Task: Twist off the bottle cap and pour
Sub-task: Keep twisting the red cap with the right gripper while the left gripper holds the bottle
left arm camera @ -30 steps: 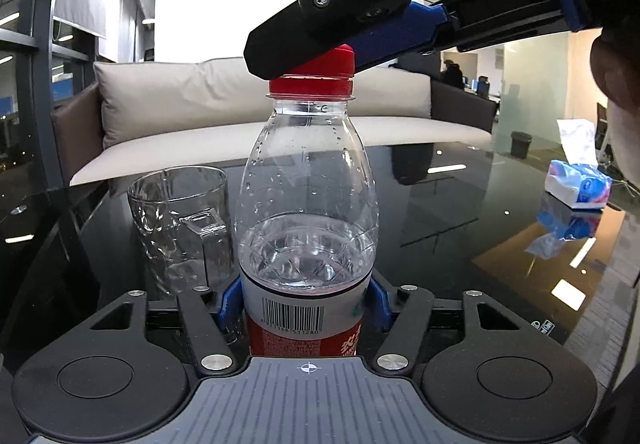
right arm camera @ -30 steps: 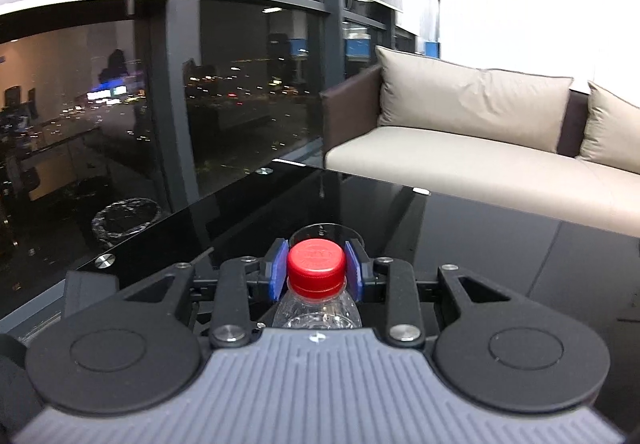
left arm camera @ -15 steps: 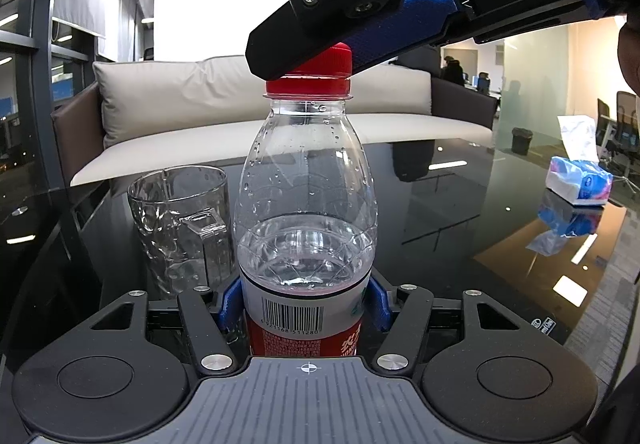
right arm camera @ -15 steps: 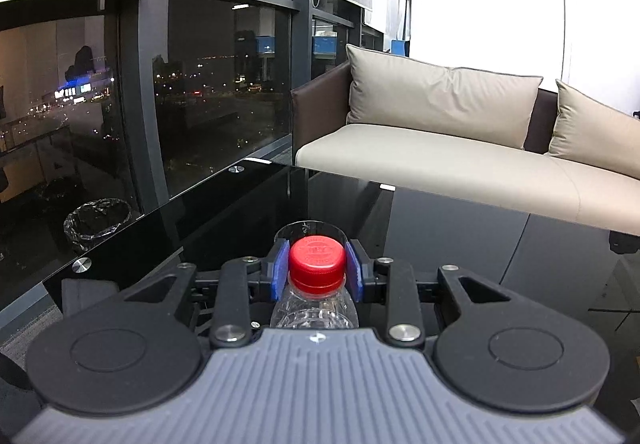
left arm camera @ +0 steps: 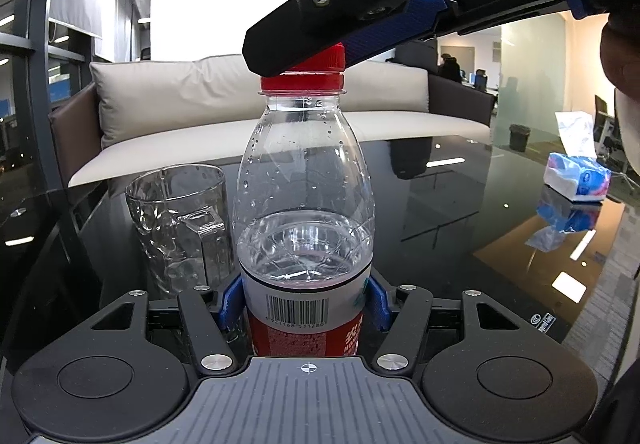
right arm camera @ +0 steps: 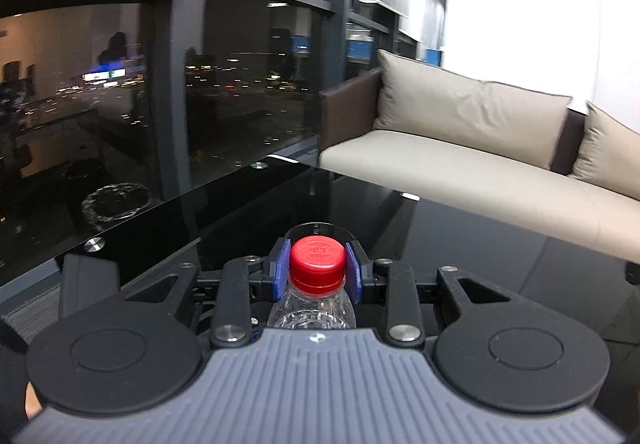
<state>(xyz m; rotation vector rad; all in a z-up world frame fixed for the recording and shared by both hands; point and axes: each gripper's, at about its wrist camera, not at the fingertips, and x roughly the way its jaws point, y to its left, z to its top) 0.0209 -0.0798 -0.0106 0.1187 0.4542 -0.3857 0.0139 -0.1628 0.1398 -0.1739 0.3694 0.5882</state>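
A clear plastic bottle, part full of water and wearing a red label, stands upright on the black glass table. My left gripper is shut on its lower body, blue pads against both sides. Its red cap sits on the neck, and my right gripper is shut on that cap from above. In the left wrist view the right gripper covers most of the cap. An empty glass mug stands just left of and behind the bottle; its rim shows beyond the cap.
A tissue pack lies at the table's right side. A beige sofa runs along the far edge of the table, with dark windows to the left. A hand holds the right gripper at the upper right.
The right gripper has twisted on the cap: its view swung left, then back right, and its body shifted in the left wrist view. The bottle and left gripper stayed put.
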